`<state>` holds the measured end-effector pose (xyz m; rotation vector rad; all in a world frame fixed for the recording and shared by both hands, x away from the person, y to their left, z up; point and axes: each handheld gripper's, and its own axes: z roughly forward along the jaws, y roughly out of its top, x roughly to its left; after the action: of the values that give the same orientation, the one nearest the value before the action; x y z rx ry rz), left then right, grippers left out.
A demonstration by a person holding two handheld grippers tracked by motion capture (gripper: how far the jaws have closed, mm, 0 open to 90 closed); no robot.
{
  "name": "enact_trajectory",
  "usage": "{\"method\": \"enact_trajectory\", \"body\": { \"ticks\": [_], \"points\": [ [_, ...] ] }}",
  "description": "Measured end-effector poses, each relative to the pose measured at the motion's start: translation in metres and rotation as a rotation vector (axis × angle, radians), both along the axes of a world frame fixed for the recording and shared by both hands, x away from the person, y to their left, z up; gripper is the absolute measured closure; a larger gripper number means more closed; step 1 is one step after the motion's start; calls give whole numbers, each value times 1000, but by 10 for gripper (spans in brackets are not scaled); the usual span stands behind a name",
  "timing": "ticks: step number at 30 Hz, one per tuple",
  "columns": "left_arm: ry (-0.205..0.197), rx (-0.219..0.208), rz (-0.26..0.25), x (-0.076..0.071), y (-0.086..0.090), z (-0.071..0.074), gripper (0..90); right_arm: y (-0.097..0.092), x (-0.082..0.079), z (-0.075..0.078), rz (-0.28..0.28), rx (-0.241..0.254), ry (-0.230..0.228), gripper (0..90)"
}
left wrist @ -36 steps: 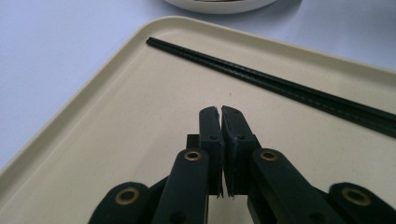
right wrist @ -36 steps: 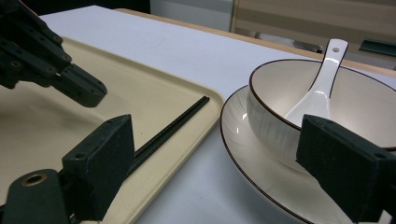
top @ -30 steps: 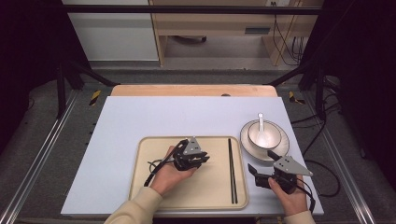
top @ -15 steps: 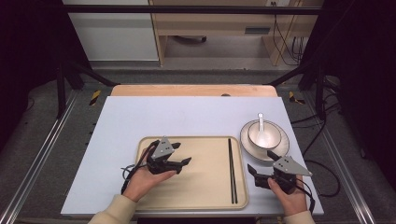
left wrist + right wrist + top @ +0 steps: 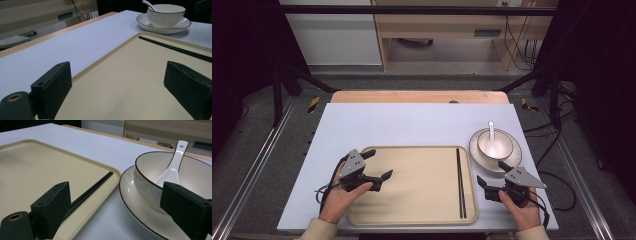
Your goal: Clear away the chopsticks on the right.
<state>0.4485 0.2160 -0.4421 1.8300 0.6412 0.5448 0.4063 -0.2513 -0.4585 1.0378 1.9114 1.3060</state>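
Observation:
A beige tray (image 5: 412, 210) lies at the near middle of the pale table, with a pair of black chopsticks (image 5: 460, 182) along its right side. My left gripper (image 5: 379, 164) hovers over the tray's left edge; its jaws have just been opening and stand open with nothing between them. In the left gripper view the bare tray (image 5: 125, 82) lies under the gripper (image 5: 117, 85), the chopsticks (image 5: 175, 48) farther off. My right gripper (image 5: 491, 173) is open beside the tray's right edge, just short of a white bowl (image 5: 495, 144) holding a white spoon (image 5: 491, 131) on a plate (image 5: 512, 160).
In the right gripper view the chopsticks (image 5: 92, 188) run past the left jaw and the bowl (image 5: 150, 185), spoon (image 5: 172, 167) and plate (image 5: 135, 210) sit by the right jaw. The wooden table edge (image 5: 417, 96) runs along the back. Metal rails flank the table.
My left gripper has moved left across the tray, from near its middle to its left edge, and its jaws have opened. The right gripper, chopsticks and bowl have stayed put.

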Motion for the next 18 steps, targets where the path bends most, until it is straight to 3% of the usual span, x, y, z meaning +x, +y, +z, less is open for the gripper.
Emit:
{"method": "enact_trajectory", "body": {
  "ticks": [4,9,18],
  "points": [
    [-22,-22,11,-2,10,1,57,0,0,0,1,6,-1,98],
    [-37,-49,34,5,22,3,55,0,1,0,-4,5,0,98],
    [-62,-105,102,7,59,1,48,-1,1,0,-4,16,2,98]
  ]
}}
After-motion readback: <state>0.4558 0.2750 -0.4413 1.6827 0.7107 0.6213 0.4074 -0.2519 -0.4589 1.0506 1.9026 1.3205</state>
